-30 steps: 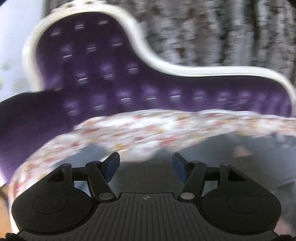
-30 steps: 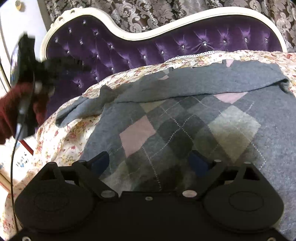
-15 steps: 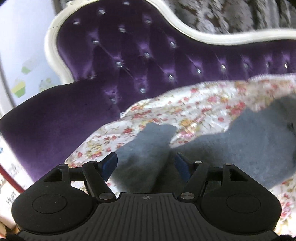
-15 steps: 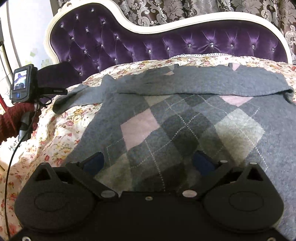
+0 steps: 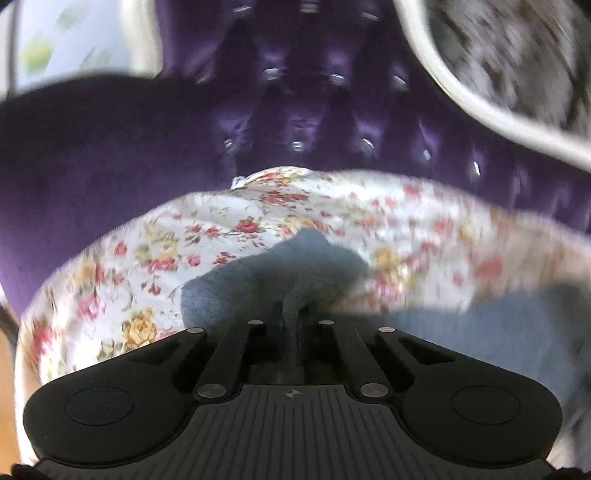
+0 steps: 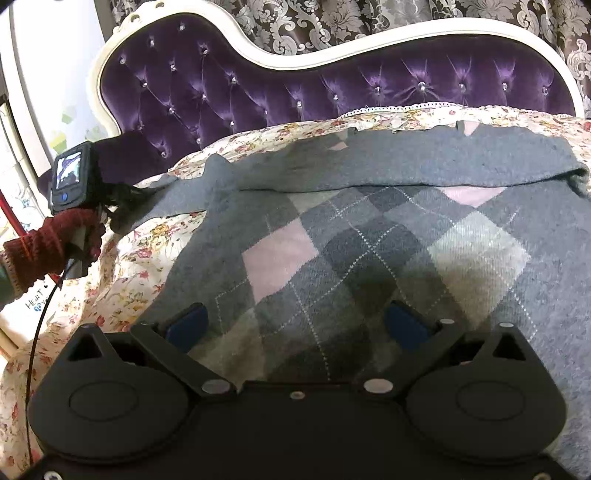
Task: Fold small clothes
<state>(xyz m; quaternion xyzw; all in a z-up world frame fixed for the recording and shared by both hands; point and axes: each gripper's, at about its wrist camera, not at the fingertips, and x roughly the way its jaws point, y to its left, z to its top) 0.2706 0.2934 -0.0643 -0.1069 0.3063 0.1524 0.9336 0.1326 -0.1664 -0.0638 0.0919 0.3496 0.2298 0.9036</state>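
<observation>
A grey argyle sweater [image 6: 369,236] with pink and pale diamonds lies spread on the floral cover [image 6: 122,280]. Its far part is folded over, and one grey sleeve [image 6: 173,199] reaches left. My left gripper [image 5: 295,317] is shut on the end of that sleeve [image 5: 273,273], which bunches up between the fingers. It also shows at the left of the right wrist view [image 6: 74,184], held by a hand in a red glove. My right gripper [image 6: 295,325] is open and empty, low over the sweater's near part.
A purple tufted sofa back [image 6: 258,88] with a white frame rises behind the cover. A patterned curtain [image 6: 369,22] hangs behind it. The sofa arm [image 5: 92,147] lies to the left. A black cable [image 6: 40,332] hangs from the left gripper.
My left gripper has moved down onto the sleeve end and closed on it. My right gripper has stayed open over the sweater, shifting only slightly.
</observation>
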